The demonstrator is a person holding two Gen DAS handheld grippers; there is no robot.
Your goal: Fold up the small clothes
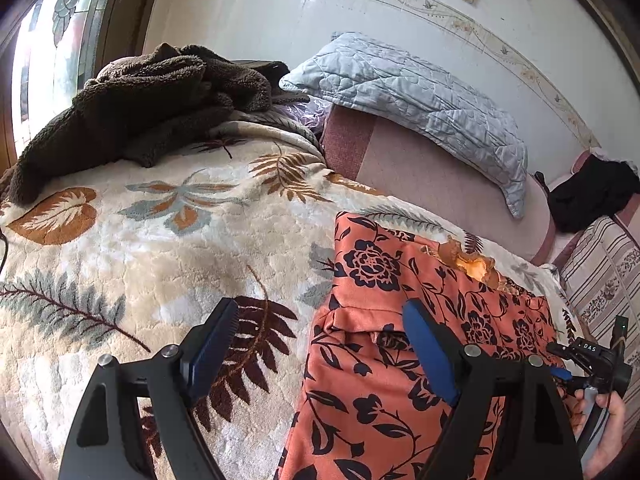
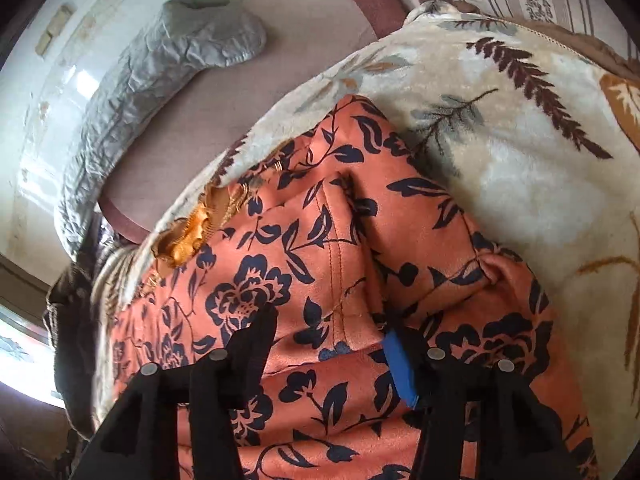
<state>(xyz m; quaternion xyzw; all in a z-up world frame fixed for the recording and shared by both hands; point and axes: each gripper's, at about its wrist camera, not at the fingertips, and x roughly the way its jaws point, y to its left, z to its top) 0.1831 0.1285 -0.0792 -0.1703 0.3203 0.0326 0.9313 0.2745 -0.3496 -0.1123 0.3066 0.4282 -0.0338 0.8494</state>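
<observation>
An orange garment with dark blue flowers [image 1: 384, 320] lies partly folded on a cream leaf-patterned blanket [image 1: 160, 240]. My left gripper [image 1: 320, 328] is open just above the garment's left edge, one finger over the blanket, the other over the cloth. In the right wrist view the garment [image 2: 312, 240] fills the middle, with a folded flap and seam. My right gripper [image 2: 328, 332] is open, low over the garment, its fingers either side of the folded flap. The right gripper also shows in the left wrist view [image 1: 588, 364], held by a hand at the garment's right edge.
A brown fleece garment [image 1: 140, 108] lies at the blanket's far left. A grey quilted pillow [image 1: 420, 100] rests on a pink bolster [image 1: 440, 176] by the wall. A black item [image 1: 592, 196] and a striped cushion [image 1: 600, 280] are at the right.
</observation>
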